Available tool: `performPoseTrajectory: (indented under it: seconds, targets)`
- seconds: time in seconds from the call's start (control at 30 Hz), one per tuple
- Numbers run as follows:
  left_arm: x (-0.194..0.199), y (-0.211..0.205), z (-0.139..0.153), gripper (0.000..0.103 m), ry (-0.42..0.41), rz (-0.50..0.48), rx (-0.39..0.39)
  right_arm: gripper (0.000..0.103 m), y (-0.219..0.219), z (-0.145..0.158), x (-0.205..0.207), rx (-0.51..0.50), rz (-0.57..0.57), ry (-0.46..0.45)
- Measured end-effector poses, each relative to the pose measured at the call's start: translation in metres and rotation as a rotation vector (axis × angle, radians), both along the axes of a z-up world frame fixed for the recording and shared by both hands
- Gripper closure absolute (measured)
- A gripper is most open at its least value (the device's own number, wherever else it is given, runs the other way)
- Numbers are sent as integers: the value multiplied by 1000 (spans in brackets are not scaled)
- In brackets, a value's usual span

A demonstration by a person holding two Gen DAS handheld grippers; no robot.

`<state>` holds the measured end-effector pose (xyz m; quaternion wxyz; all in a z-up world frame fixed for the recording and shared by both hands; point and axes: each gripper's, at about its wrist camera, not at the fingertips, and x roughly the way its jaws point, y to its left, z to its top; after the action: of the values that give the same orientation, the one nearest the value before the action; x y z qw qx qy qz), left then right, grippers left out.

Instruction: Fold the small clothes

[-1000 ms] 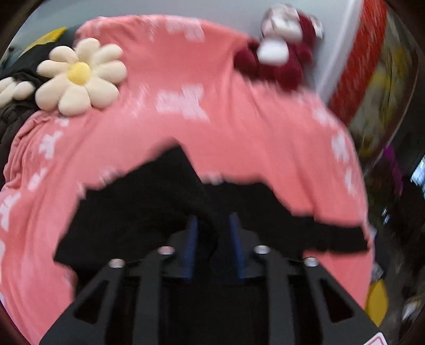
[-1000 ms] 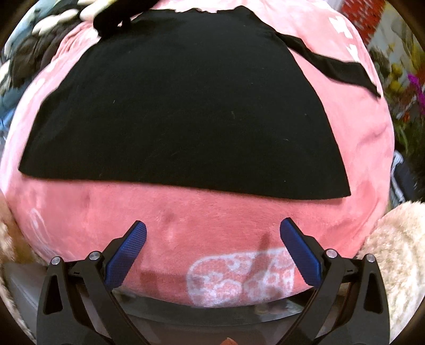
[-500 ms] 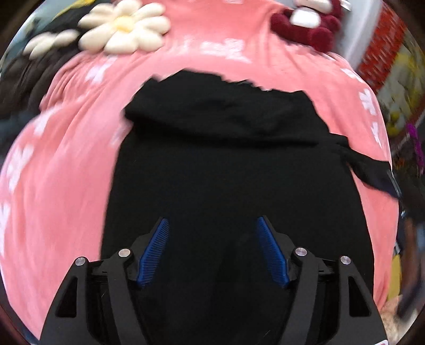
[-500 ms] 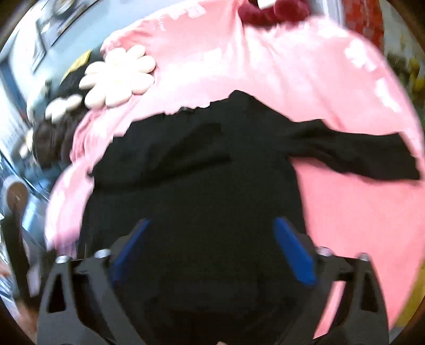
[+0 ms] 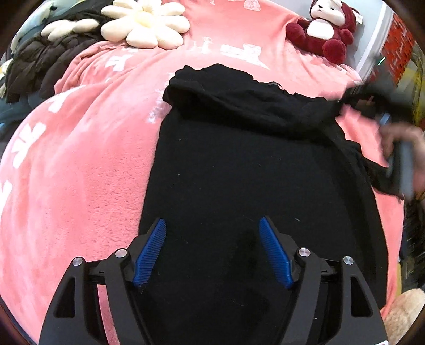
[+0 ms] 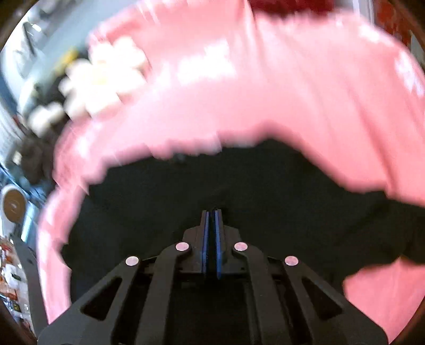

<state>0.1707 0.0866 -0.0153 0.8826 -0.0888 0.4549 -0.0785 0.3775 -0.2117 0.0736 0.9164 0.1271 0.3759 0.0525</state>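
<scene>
Landmark: pink blanket point(image 5: 79, 164), fleecy with white printed motifs, covering the whole work surface.

Black garment point(image 5: 239, 164): lies on the pink blanket, right of its middle in the left wrist view. The body is spread flat; the far edge is bunched into a rumpled fold, and the left sleeve looks turned in over the chest. On the right side the fabric is drawn out toward the blanket's right edge.

Left gripper point(image 5: 212, 254): tongs spread wide, blue ribbed pads apart, nothing between them. It hovers over the near part of the black garment; contact with the cloth cannot be judged.

Right gripper point(image 6: 211, 238): blue pads pressed almost together over the garment's dark fabric point(image 6: 239, 185) (the right wrist view is heavily motion-blurred, so whether cloth sits between the pads is not clear). In the left wrist view it shows only as a dark smear point(image 5: 372, 103) at the blanket's right edge, where the drawn-out cloth ends.

Right hand point(image 5: 403, 148): blurred, at the blanket's right edge.

Flower cushion point(image 5: 144, 24): cream petals, at the blanket's far left corner, well apart from the garment.

Plush toy point(image 5: 326, 29): dark red with a white face, sitting at the blanket's far right corner.

Dark clothing pile point(image 5: 39, 63): off the blanket's far left edge, beside the flower cushion.
</scene>
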Motion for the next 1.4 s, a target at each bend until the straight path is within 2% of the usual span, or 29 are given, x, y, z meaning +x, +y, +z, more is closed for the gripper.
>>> performPoseTrajectory:
  seconds: [0.03,0.1,0.13,0.17,0.2,0.23,0.3,0.33,0.37,0.4,0.5,0.53,0.63,0.7,0.77,0.87,0.9,0.93,0.97,1.03,1.07,1.17,1.23,1.3,1.4]
  targets:
    - [0,0,-1,32,-1,0,-2,100,-6,5,1,-6,-20,-22]
    - [-1,0,-2,31,-6,2,1,100,-23,-13,13,-100,-98,29]
    - [-1,-1,-2,31,-9,1,10,99,-31,-33,18,-136,-128,94]
    - [-2,-3,-2,30,-13,-1,20,95,-39,-60,26,-158,-141,207]
    - [-2,-5,-2,29,-17,-4,30,95,-44,-78,26,-174,-146,278]
    - [-2,-7,-2,29,-22,-8,44,95,-45,-83,20,-192,-161,279]
    - [-3,-8,-3,29,-25,-16,57,93,-48,-74,2,-137,-159,206]
    - [-2,-8,-2,28,-21,-18,56,84,-48,-70,-3,-111,-158,189]
    - [-1,-7,1,28,-16,-17,46,72,-47,-64,-6,-97,-155,174]
    - [4,-5,5,28,-10,-18,21,65,-43,-57,-9,-92,-133,152]
    - [36,9,26,27,8,16,-125,62,-36,-45,-6,-128,-80,130]
    - [55,14,35,25,15,24,-180,62,-35,-44,-3,-133,-71,127]
    - [122,28,59,24,3,95,-251,63,-36,-48,9,-136,-76,137]
    - [160,34,68,24,-35,143,-240,63,-46,-51,13,-127,-82,138]
    - [203,34,66,24,-45,173,-185,64,-47,-60,23,-148,-76,142]
    - [256,28,37,24,39,198,-107,62,-46,-86,34,-241,-61,221]
    - [269,25,24,25,81,202,-58,57,-48,-84,33,-252,-75,193]
    - [281,21,9,25,132,204,17,55,-50,-79,32,-261,-94,185]
    - [287,19,1,20,149,204,57,55,-53,-72,30,-252,-114,168]
    - [288,25,5,22,105,246,53,55,-59,-53,13,-207,-121,109]
    - [284,31,8,22,111,275,17,55,-62,-43,-4,-212,-118,81]
    - [256,48,25,22,111,281,-165,49,-72,-34,-59,-230,-127,71]
    - [211,53,35,22,96,232,-207,48,-80,-38,-98,-219,-136,94]
    - [162,55,37,22,111,193,-187,48,-91,-49,-145,-189,-161,163]
    - [72,59,20,22,182,151,-162,47,-96,-70,-212,-167,-213,286]
